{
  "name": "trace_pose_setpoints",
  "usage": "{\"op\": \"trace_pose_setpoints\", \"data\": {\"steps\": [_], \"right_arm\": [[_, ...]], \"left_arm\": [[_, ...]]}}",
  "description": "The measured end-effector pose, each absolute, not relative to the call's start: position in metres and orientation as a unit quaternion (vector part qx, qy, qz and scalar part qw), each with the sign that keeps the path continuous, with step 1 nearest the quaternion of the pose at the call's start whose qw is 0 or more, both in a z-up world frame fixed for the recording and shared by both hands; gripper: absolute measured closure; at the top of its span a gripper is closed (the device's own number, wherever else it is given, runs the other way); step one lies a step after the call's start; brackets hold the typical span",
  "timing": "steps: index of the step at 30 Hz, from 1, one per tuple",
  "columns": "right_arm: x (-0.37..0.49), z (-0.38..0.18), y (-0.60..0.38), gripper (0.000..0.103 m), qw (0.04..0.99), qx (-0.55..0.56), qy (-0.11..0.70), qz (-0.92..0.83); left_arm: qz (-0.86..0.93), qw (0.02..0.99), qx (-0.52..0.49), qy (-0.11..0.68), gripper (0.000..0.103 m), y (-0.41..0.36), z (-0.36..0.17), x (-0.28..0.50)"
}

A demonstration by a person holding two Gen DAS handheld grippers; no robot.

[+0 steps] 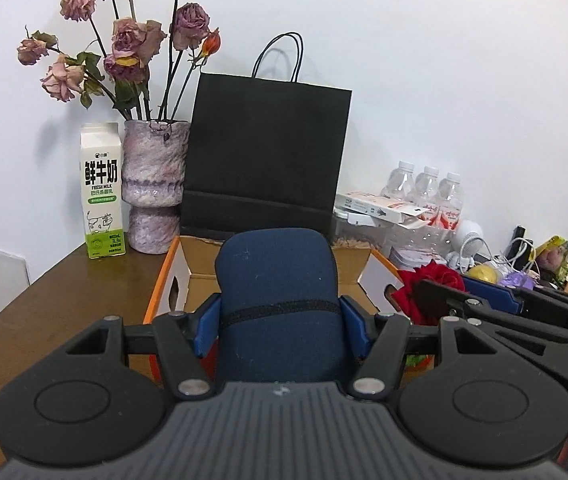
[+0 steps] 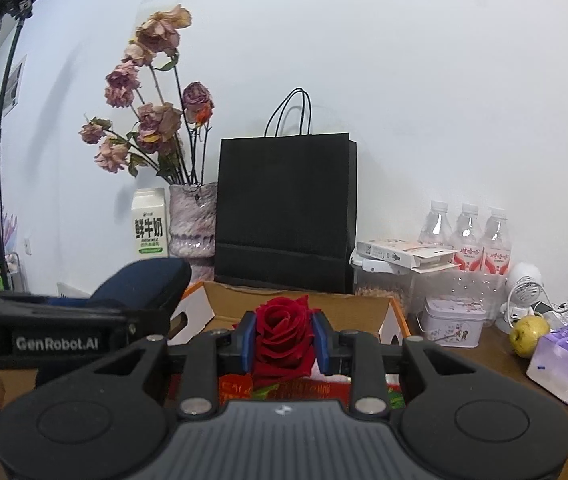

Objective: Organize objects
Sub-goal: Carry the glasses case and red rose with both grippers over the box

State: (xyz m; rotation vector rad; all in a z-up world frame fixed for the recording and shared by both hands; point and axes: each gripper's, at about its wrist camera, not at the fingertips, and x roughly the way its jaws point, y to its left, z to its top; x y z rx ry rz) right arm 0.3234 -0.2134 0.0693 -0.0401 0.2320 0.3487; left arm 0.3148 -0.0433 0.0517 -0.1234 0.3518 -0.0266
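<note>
My left gripper (image 1: 279,320) is shut on a navy blue fabric pouch (image 1: 275,272) with a black elastic band round it. The pouch stands upright between the blue pads, over the near edge of an open cardboard box (image 1: 163,280). My right gripper (image 2: 284,340) is shut on a red rose (image 2: 281,328), with the bloom squeezed between its pads, just in front of the same box (image 2: 304,308). In the left wrist view the rose (image 1: 432,280) shows at the right. The pouch (image 2: 151,280) shows at the left of the right wrist view.
Behind the box stand a black paper bag (image 1: 267,152), a mottled vase of dried roses (image 1: 153,184) and a milk carton (image 1: 101,192). Right of the box are water bottles (image 2: 468,236), a floral tin (image 2: 454,320), a yellow-green fruit (image 2: 528,334) and a purple packet (image 2: 564,356).
</note>
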Motion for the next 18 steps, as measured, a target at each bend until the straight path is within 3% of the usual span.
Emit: {"op": "trace_pose_setpoints", "data": {"steps": [18], "right_arm": [[0.407, 0.061, -0.214, 0.075, 0.973, 0.009, 0.147, 0.179]], "left_arm": [[-0.006, 0.976, -0.086, 0.199, 0.040, -0.032, 0.052, 0.396]]}}
